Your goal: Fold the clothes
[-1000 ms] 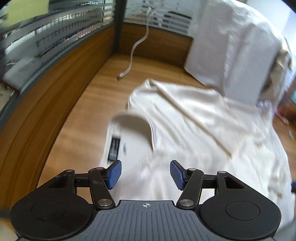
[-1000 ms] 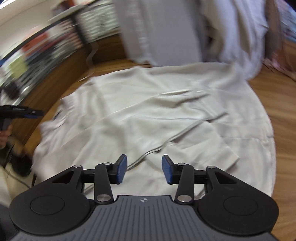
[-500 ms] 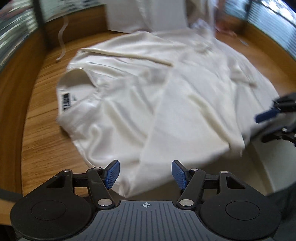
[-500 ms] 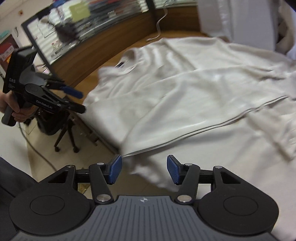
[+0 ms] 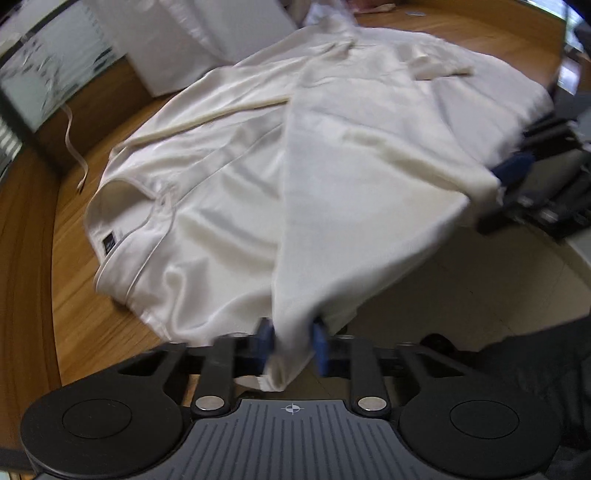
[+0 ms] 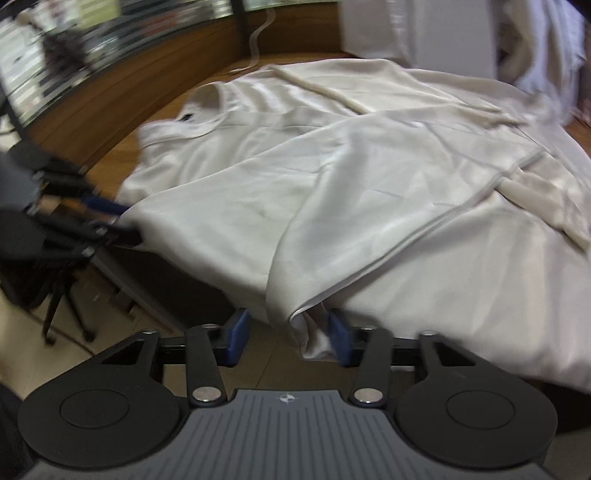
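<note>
Garment (image 5: pixel 332 166) hem over table (image 5: pixel 33 258) edge | left gripper (image 5: pixel 291 347) pinching it

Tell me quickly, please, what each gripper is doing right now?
Left gripper: shut on the cream garment.
Right gripper: open around the garment's hem, not yet clamped.

Premises appear to be an office or workroom. Evidence: a wide wooden-topped table (image 5: pixel 33 258) with a raised wooden back edge, slatted window blinds (image 6: pixel 110 33) behind it, a black wheeled swivel-chair base (image 6: pixel 62 314) on pale floor tiles (image 5: pixel 480 288).
</note>
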Action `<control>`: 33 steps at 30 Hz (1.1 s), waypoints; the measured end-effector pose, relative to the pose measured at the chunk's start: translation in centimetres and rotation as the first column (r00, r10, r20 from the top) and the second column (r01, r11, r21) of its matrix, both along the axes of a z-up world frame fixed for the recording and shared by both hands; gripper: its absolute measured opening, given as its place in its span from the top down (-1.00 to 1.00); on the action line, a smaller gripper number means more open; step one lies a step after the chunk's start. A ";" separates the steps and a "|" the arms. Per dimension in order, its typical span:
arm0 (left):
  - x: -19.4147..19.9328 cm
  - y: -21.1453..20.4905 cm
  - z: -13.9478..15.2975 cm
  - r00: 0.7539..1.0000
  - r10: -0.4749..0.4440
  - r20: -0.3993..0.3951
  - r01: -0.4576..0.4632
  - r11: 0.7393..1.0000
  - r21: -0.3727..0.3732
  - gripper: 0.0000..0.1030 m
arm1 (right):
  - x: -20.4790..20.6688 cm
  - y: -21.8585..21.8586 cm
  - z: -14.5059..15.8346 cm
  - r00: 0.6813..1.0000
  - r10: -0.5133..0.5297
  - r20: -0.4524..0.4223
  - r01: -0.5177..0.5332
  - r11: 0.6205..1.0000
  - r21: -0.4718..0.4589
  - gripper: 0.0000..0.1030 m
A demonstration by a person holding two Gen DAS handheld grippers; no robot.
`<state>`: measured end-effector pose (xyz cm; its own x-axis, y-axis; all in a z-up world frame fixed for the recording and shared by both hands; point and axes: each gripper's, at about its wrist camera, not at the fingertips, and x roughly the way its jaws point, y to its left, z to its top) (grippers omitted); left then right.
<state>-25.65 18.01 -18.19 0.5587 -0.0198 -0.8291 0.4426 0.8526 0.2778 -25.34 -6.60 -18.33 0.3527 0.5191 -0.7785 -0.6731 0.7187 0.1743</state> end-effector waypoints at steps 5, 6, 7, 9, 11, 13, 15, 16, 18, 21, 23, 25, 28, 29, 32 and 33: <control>-0.6 0.5 0.5 0.999 -0.022 0.025 0.022 1.000 0.000 0.87 | -0.2 -0.6 0.2 0.999 -0.031 0.030 0.031 0.999 0.008 0.84; -0.6 0.5 0.7 0.999 -0.028 0.030 0.028 1.000 -0.001 0.87 | -0.2 -0.8 0.3 0.999 -0.037 0.036 0.037 0.999 0.010 0.83; -0.6 0.6 0.8 0.999 -0.034 0.035 0.034 0.999 -0.002 0.87 | -0.3 -0.9 0.3 0.998 -0.043 0.042 0.043 0.999 0.012 0.83; -0.6 0.6 1.0 0.998 -0.036 0.048 0.036 0.999 -0.001 0.87 | -0.1 -1.4 0.9 0.999 -0.014 0.050 0.014 1.000 -0.013 0.82; -0.6 0.9 1.1 0.998 -0.019 0.057 0.019 1.000 -0.006 0.87 | 0.0 -2.0 1.3 0.998 0.002 0.062 0.000 0.999 -0.046 0.82; -0.6 1.2 1.3 0.998 0.007 0.061 -0.006 1.000 -0.022 0.86 | 0.2 -3.0 1.3 0.997 -0.006 0.073 0.011 0.997 -0.080 0.82; -0.6 1.2 1.6 0.998 0.019 0.066 -0.017 0.999 -0.030 0.86 | 0.4 -3.9 1.3 0.997 -0.020 0.078 0.028 0.995 -0.093 0.82; -0.7 1.1 1.7 0.997 0.021 0.068 -0.019 0.999 -0.032 0.86 | 0.3 -4.2 1.2 0.997 -0.020 0.079 0.027 0.996 -0.090 0.80; -0.7 1.0 2.0 0.997 0.026 0.069 -0.023 0.999 -0.036 0.86 | 0.0 -4.4 1.0 0.996 -0.009 0.084 0.016 0.996 -0.084 0.76; -0.5 1.2 2.4 0.997 0.045 0.055 -0.042 0.997 -0.059 0.86 | -1.0 -3.4 0.3 0.992 0.042 0.120 -0.029 0.994 -0.107 0.33; -0.2 1.4 2.7 0.998 0.057 0.042 -0.054 0.996 -0.073 0.85 | -1.9 -2.4 -0.4 0.982 0.084 0.169 -0.059 0.987 -0.151 0.16; -0.1 1.6 2.8 0.997 0.068 0.029 -0.065 0.994 -0.090 0.85 | -2.8 -1.2 -1.2 0.963 0.133 0.234 -0.081 0.973 -0.216 0.08; 0.1 1.8 3.0 0.997 0.077 0.017 -0.075 0.991 -0.110 0.85 | -4.3 0.1 -2.6 0.914 0.223 0.338 -0.105 0.936 -0.335 0.03; 0.2 1.9 3.1 0.997 0.080 0.014 -0.078 0.990 -0.117 0.85 | -4.8 0.5 -3.0 0.893 0.256 0.370 -0.109 0.920 -0.376 0.01; 0.3 2.0 3.4 0.997 0.082 0.007 -0.080 0.988 -0.132 0.85 | -5.9 1.2 -4.4 0.834 0.344 0.432 -0.115 0.873 -0.474 -0.20; 0.3 2.0 3.5 0.997 0.080 0.006 -0.078 0.988 -0.134 0.85 | -6.2 1.3 -4.8 0.813 0.368 0.451 -0.113 0.860 -0.498 -0.20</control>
